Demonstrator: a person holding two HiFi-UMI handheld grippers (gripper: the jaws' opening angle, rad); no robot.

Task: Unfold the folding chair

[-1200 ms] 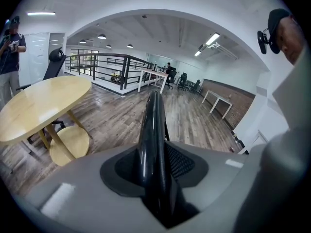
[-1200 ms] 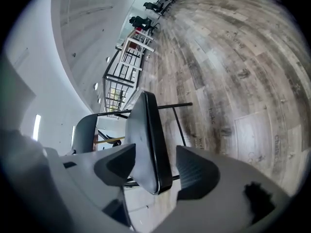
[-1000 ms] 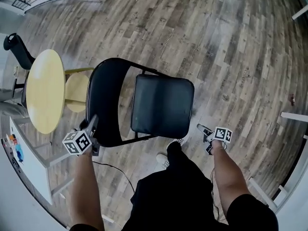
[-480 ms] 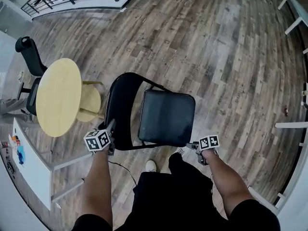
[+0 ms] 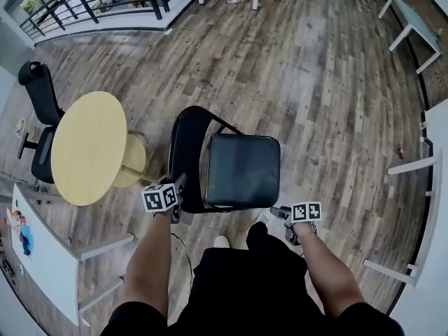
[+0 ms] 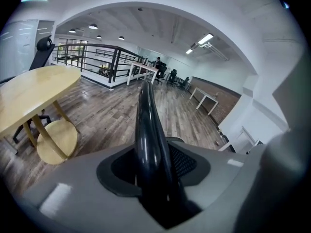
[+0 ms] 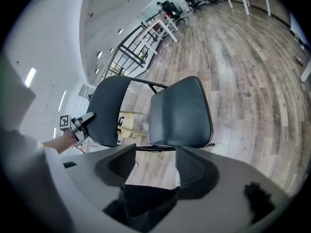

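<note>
black padded folding chair [image 5: 241, 170], wood-plank floor [image 5: 315, 82]

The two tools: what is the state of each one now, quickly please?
Left tool: open, its jaws have just been opening; the chair backrest stands between them, not clamped.
Right tool: open, nothing between its jaws.

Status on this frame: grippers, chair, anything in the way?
Left gripper: jaws just opening, backrest edge between them. Right gripper open, empty. Folding chair unfolded, seat down. Round table alongside, apart.
</note>
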